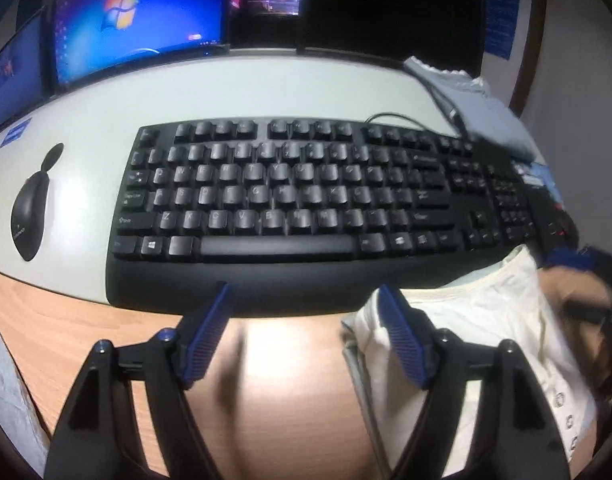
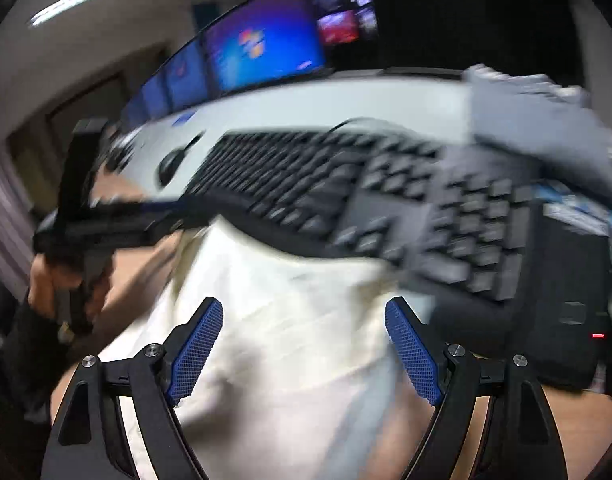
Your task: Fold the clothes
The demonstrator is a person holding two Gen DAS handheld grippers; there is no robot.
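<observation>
A cream white garment (image 1: 478,320) lies on the wooden desk edge in front of the keyboard, at the right of the left wrist view; small buttons show near its lower right. My left gripper (image 1: 303,300) is open and empty, just left of the garment's edge. In the blurred right wrist view the same garment (image 2: 297,320) fills the middle, and my right gripper (image 2: 303,312) is open above it, holding nothing. The left gripper, held by a hand, shows at the left of the right wrist view (image 2: 105,216).
A black keyboard (image 1: 306,200) lies right behind the garment, with a black mouse (image 1: 29,216) to its left. Monitors (image 1: 137,20) stand at the back. A folded grey cloth (image 1: 482,108) lies at the back right. A black box (image 2: 566,300) stands right.
</observation>
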